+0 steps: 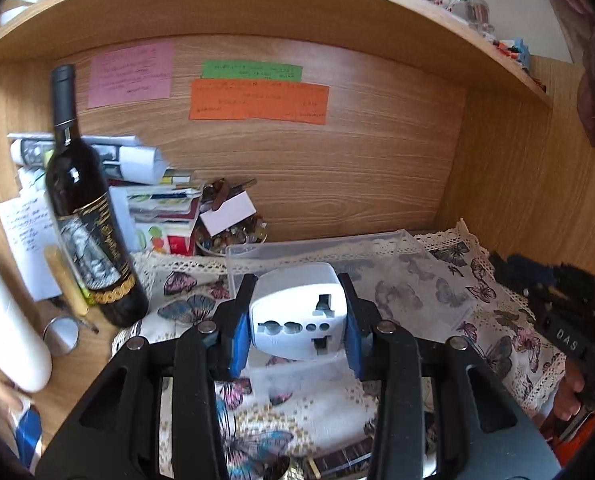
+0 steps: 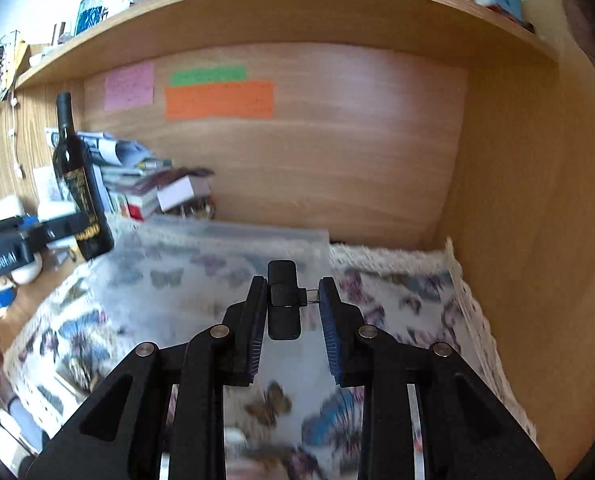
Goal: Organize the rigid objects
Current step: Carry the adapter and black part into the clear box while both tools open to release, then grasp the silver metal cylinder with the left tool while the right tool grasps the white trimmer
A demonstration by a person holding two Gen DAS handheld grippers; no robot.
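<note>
Two things are held up right now, one in each gripper, and neither looks put away yet.

From where I stand, the left gripper [image 1: 297, 320] has its blue pads pressed on both sides of a white travel plug [image 1: 299, 316]. The fingers are about half closed, and the plug fills the gap between them. It hangs above the butterfly cloth [image 1: 477, 292], with the clear plastic box [image 1: 317, 244] just behind it, at about 12 o'clock from the plug.

The right gripper [image 2: 292, 300] has a small black adapter [image 2: 283, 300] between its fingers. The gap is narrow. The black body sits against the left pad, and a little metal tip pokes toward the right pad. I think it is pinched, but the picture is blurry there.

In the right wrist view, the clear plastic box sits just beyond the fingers, at about 11 o'clock. I cannot see anything lying inside the box in either view. It may be empty, but the see-through walls and the blur make that hard to tell.

A tall dark wine bottle [image 1: 85, 216] stands at 9 o'clock, next to a messy pile of papers and books [image 1: 153, 200].

So I would guess the job is near its start. Both pieces are picked up. What is left is to lower each one into the box and let go, if the box is where they belong.
</note>
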